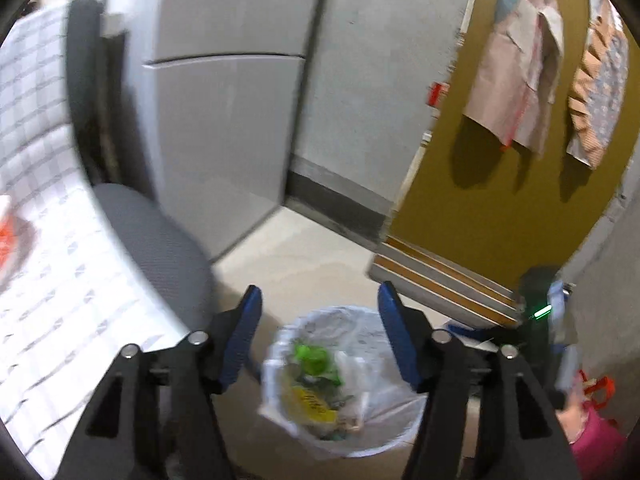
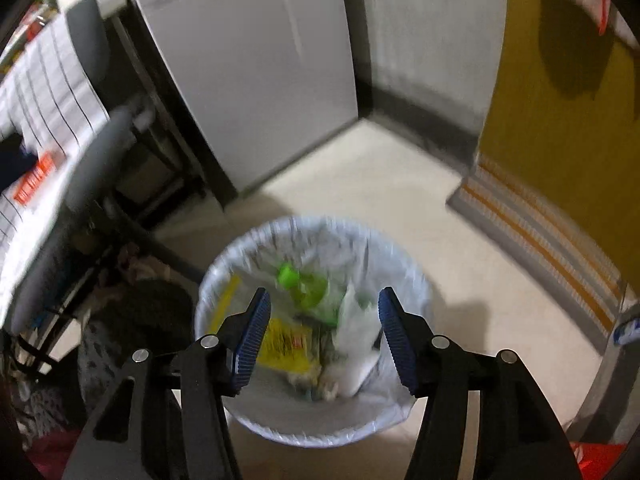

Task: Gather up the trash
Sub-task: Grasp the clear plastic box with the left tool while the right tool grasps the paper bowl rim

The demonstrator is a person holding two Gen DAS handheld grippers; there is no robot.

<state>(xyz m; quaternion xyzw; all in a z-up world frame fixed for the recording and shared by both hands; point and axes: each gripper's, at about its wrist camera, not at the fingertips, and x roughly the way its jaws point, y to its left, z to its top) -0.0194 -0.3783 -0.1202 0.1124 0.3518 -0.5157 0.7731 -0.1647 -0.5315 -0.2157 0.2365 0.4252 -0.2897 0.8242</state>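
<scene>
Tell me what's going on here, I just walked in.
A person is collecting trash with two handheld grippers. The left gripper and right gripper are open and empty above a white-lined trash bin on the floor. The bin already holds a green bottle, yellow wrapper and white paper.

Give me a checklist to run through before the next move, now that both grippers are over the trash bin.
1. Left gripper empty and open: ok, nothing sits between its blue pads.
2. Right gripper empty and open: ok, pads spread wide with only the bin behind them.
3. Trash bin upright with its white liner over the rim: ok.
4. Trash already inside the bin: ok, a green bottle, a yellow wrapper and a white crumpled piece lie in it.
5. More trash left on the checked tablecloth: cannot tell, an orange blurred item shows at its edge.
6. Floor around the bin free of dropped trash: ok where visible.
</scene>
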